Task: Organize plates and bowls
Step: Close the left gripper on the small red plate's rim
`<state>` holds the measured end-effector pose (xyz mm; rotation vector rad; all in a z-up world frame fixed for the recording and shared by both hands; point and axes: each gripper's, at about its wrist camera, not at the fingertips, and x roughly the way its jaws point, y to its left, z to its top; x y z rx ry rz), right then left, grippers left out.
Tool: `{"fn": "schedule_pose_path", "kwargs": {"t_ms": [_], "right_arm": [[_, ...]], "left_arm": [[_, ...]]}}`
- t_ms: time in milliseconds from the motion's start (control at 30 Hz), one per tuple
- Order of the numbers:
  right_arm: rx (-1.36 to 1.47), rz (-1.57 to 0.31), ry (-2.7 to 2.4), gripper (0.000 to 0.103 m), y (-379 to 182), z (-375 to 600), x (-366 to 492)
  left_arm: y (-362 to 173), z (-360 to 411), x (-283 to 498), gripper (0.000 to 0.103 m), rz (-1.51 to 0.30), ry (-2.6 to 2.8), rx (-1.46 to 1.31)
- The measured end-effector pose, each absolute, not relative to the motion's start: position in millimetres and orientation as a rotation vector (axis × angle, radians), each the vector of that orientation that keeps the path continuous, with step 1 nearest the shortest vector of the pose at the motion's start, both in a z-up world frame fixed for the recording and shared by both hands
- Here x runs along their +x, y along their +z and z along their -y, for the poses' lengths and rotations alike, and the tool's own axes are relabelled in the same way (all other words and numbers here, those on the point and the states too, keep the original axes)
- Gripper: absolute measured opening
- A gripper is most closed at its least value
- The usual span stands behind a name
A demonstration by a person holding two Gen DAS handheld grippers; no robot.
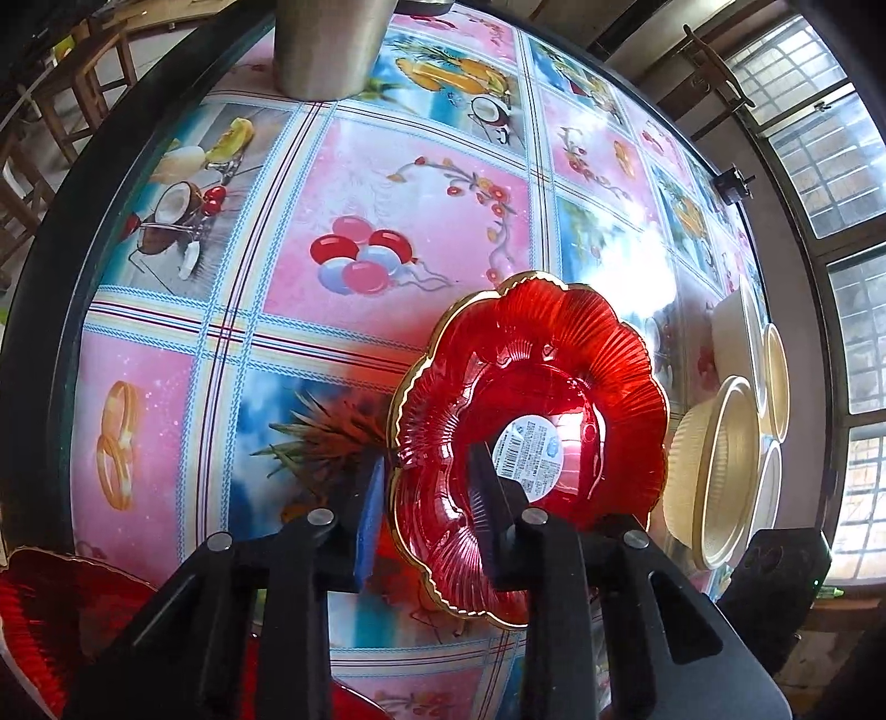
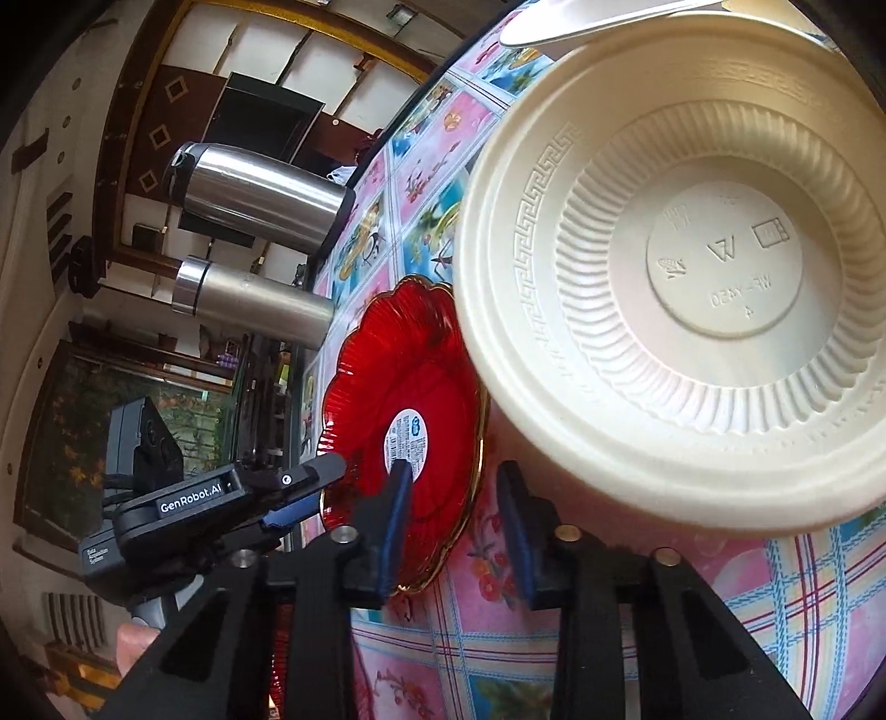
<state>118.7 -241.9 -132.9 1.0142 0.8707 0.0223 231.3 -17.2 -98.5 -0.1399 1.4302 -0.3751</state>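
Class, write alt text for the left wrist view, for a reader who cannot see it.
The left gripper clamps the gold-edged rim of a red scalloped glass plate with a white label at its centre, on a table covered in a bright fruit-and-balloon patterned cloth. Cream plastic bowls sit to the right, and a steel cup stands at the far edge.
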Motion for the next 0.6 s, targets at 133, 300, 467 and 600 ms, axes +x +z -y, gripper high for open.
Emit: {"fn": "schedule_pose_path", "kwargs": {"t_ms": [133,300,467,600], "right_arm": [[1.015,-0.878,0.015,0.014,-137,243,121],[1.013,-0.87,0.004,0.011,-141,245,116],[0.992,-0.865,-0.004,0.011,-139,243,116],[0.987,-0.861,-0.009,0.011,-139,244,114]], "left_arm": [[-100,17,230,0.011,-1.427,-0.349,-0.116],[-99,15,228,0.01,-1.412,-0.333,-0.125],[-97,17,222,0.009,-1.403,-0.326,-0.118],[-91,13,215,0.008,-1.392,-0.33,-0.133]]}}
